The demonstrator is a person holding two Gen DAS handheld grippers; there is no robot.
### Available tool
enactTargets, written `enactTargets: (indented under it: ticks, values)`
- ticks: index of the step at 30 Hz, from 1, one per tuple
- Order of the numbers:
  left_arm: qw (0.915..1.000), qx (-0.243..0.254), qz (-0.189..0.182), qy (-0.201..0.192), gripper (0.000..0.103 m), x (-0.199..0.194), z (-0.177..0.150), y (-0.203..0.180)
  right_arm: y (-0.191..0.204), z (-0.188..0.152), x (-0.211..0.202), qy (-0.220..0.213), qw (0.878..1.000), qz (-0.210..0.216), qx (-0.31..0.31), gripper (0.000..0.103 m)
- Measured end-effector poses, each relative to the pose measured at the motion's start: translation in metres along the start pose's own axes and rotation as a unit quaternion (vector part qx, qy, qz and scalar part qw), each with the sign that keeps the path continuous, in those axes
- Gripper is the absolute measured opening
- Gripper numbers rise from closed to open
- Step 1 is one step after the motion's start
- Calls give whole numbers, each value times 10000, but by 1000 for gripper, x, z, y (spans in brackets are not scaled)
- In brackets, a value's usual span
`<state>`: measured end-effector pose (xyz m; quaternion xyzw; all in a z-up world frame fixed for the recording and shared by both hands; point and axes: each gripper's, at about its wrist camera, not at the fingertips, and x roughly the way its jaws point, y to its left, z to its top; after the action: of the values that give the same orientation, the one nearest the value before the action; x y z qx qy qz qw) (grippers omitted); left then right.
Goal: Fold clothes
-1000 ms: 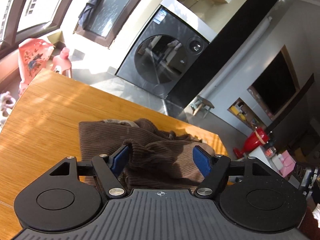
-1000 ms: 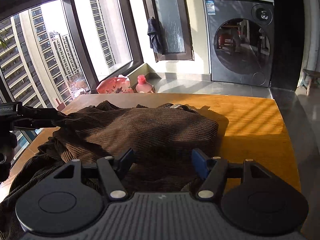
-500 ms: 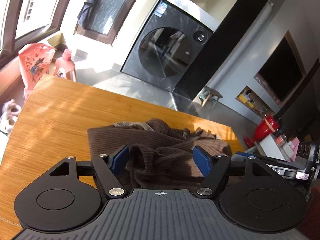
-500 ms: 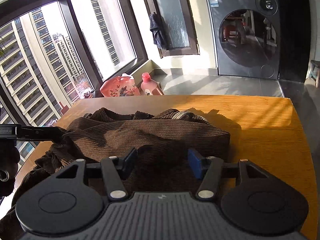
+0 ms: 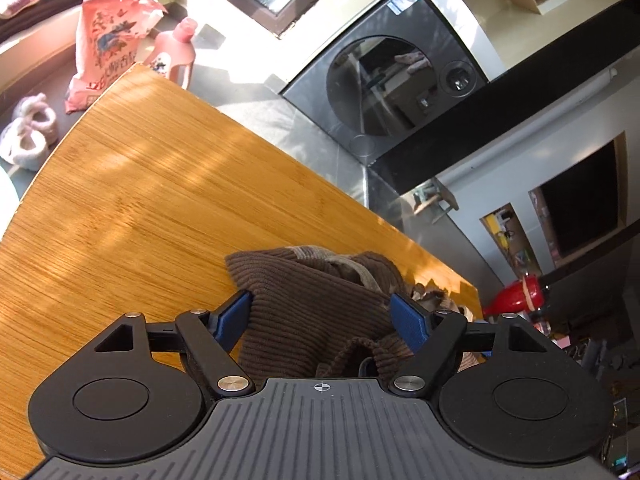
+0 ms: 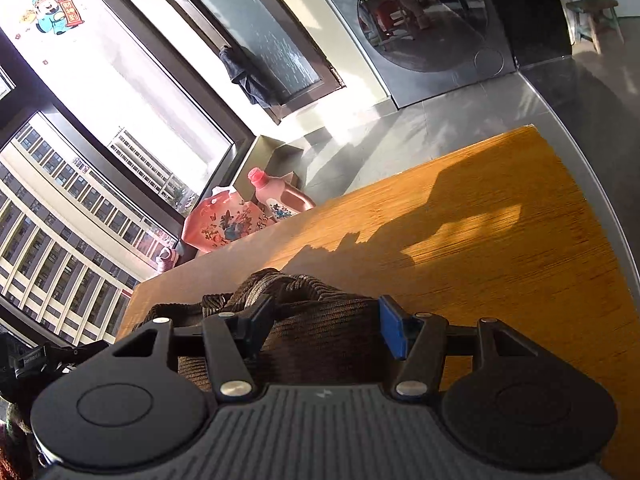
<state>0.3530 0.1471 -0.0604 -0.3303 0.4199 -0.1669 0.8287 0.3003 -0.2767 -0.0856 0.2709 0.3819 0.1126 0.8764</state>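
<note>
Brown corduroy garment (image 5: 304, 312) bunched on wooden table (image 5: 132, 208); left gripper (image 5: 322, 316) jaws closing with cloth between them, right gripper (image 6: 324, 326) pads straddling its fold, grip unclear

**Camera Placement: Two Wrist-Mounted Fisheye Views**

The left wrist camera sits just behind the left tool (image 5: 322, 316), looking forward and downward along its fingers, close over the counter (image 5: 132, 208). Its picture is tilted. The right wrist camera sits likewise behind the right tool (image 6: 326, 326), close to the counter (image 6: 500, 248), with its picture tilted the opposite way. Both views share the brown garment (image 5: 304, 312) (image 6: 320, 332), the far washing machine (image 5: 384, 88) (image 6: 428, 16) and the pink bottle (image 5: 176, 54) (image 6: 280, 198).
</note>
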Motion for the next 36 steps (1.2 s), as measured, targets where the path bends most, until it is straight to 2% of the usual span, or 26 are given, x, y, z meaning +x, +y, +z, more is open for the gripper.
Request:
enactTargets:
  ticks: [2, 3, 4, 6, 7, 9, 10, 14, 17, 20, 24, 26, 27, 29, 31, 33, 34, 36]
  values:
    - [10000, -23, -29, 46, 66, 9, 1, -3, 7, 2, 10, 47, 9999, 112, -23, 57]
    - [10000, -8, -29, 73, 53, 12, 1, -5, 13, 1, 16, 103, 9998, 146, -113, 52]
    - [9999, 58, -49, 80, 39, 11, -1, -8, 21, 1, 20, 160, 9994, 155, -258, 44]
    - [9996, 230, -125, 63, 28, 5, -3, -15, 38, -2, 17, 117, 9977, 105, -660, 22]
    - [9994, 316, -164, 55, 23, 2, -5, -18, 47, -3, 13, 66, 9962, 81, -866, 18]
    - [9982, 480, -352, -58, 19, -14, -7, -28, 62, -5, -7, -133, 9930, 198, -1153, 16]
    - [9972, 567, -476, -128, 14, -25, -9, -34, 69, -5, -21, -254, 9913, 293, -1259, 16]
    - [9898, 1077, -846, -386, 10, -80, -30, -61, 95, -15, -85, -598, 9796, 496, -1854, 15]
    - [9830, 1484, -986, -454, 9, -119, -60, -73, 110, -42, -126, -603, 9695, 623, -2290, 15]
    - [9811, 1713, -798, -405, 9, -142, -93, -69, 116, -87, -154, -314, 9629, 672, -2596, 15]
    - [9862, 1460, -646, -443, 14, -152, -114, -47, 113, -152, -162, 372, 9579, 629, -2777, 14]
    - [9890, 1217, -689, -487, 25, -153, -117, -40, 110, -181, -155, 634, 9553, 550, -2836, 14]
    - [9897, 1125, -727, -507, 37, -151, -119, -39, 108, -192, -152, 713, 9546, 525, -2846, 14]
    - [9892, 1039, -894, -514, 46, -147, -117, -44, 105, -207, -146, 746, 9545, 494, -2846, 14]
    - [9880, 990, -1072, -514, 72, -142, -112, -54, 102, -212, -143, 699, 9557, 467, -2821, 14]
    - [9889, 826, -1119, -518, 87, -135, -104, -68, 100, -213, -142, 656, 9566, 475, -2801, 14]
    - [9900, 713, -1106, -509, 93, -130, -99, -76, 99, -213, -143, 641, 9567, 469, -2799, 14]
    - [9953, 399, -790, -392, 99, -112, -87, -91, 98, -215, -144, 587, 9557, 443, -2851, 14]
